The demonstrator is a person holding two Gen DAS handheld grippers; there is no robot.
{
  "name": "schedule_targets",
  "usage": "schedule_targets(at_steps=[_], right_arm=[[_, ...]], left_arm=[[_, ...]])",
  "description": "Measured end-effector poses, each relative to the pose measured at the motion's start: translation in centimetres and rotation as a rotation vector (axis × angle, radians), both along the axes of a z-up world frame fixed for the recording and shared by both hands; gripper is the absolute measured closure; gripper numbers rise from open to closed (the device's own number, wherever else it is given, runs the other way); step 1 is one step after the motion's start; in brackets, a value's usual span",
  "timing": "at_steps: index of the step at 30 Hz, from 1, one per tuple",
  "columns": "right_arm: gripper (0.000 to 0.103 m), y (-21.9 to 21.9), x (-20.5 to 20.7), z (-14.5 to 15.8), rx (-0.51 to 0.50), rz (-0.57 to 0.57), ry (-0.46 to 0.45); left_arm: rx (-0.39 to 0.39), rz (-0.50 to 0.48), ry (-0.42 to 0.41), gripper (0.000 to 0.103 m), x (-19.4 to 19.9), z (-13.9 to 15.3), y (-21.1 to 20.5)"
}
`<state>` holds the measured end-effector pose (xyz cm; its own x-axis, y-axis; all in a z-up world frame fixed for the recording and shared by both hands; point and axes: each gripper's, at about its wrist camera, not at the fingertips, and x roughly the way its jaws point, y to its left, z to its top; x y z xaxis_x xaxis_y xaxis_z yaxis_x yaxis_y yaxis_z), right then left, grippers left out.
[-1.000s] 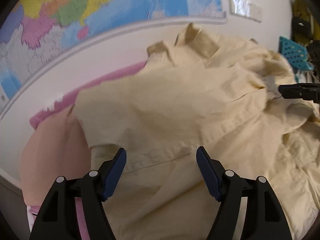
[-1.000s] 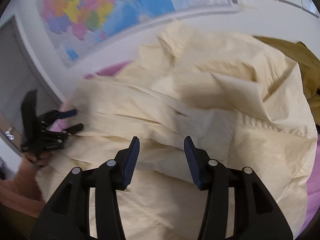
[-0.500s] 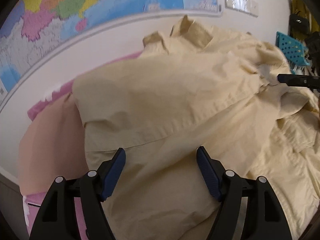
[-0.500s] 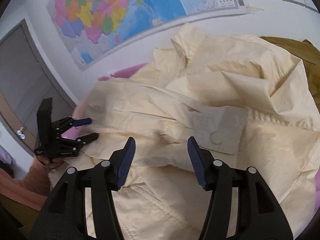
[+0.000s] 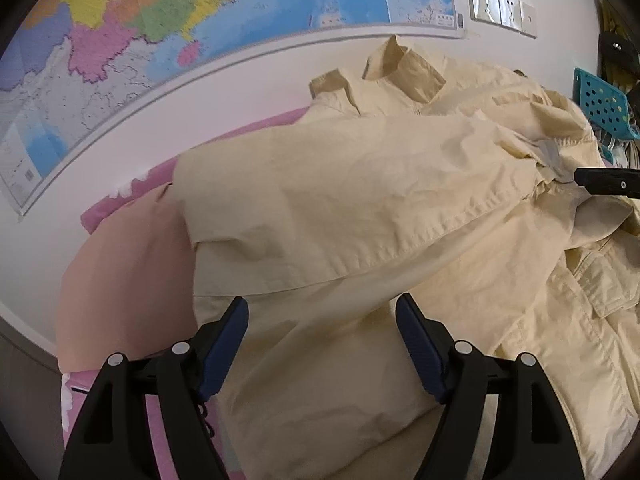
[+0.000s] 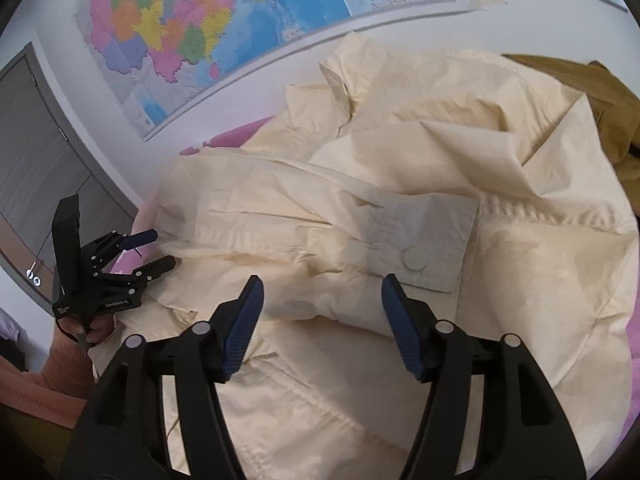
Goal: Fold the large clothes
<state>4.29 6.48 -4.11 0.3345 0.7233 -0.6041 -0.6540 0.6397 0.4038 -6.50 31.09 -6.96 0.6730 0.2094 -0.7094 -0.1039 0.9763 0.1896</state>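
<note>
A large pale yellow shirt (image 5: 360, 208) lies rumpled on a pink bed sheet (image 5: 132, 192), its collar (image 5: 400, 68) toward the wall. My left gripper (image 5: 322, 320) hovers over the shirt's near hem with its jaws opening; cloth lies under them and the pads do not press it. My right gripper (image 6: 322, 304) hangs over a folded sleeve, just short of its cuff (image 6: 424, 252) with a round button. Its jaws are opening too and grip nothing. The right wrist view shows the left gripper (image 6: 160, 250) at the shirt's left edge, held by a hand (image 6: 92, 326).
A peach cloth (image 5: 128, 272) lies beside the shirt on the left. A brown garment (image 6: 580, 88) sits behind it at the far right. A map (image 5: 200, 20) and sockets (image 5: 500, 8) are on the wall. A teal basket (image 5: 600, 108) is at right, a grey door (image 6: 36, 152) at left.
The right gripper's jaws have spread wider, and the buttoned cuff has come into sight in front of them. The left gripper's jaws stand slightly wider; both hands stayed about in place.
</note>
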Motion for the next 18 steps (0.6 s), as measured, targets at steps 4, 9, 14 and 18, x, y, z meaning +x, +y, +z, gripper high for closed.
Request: schedule_targets(at_steps=[4,9,14,18], right_arm=[[0.041,-0.4,-1.1,1.0,0.020,0.005,-0.020],[0.038,-1.3,-2.8,2.0,0.039,0.003,-0.043],[0.034,-3.5,-4.9,2.3,0.045,-0.023,-0.067],[0.026,-6.6,-6.8,2.0,0.056,-0.074,-0.063]], left_arm=[[-0.008,0.000,-0.021,0.027,-0.9,0.8,-0.2],[-0.013,-0.004,-0.058,0.024,-2.7,1.9,-0.5],[-0.074,-0.013,-0.105,0.019,-5.7,2.9,0.3],[-0.147,-0.003,-0.142,0.016,-9.0,3.0,1.8]])
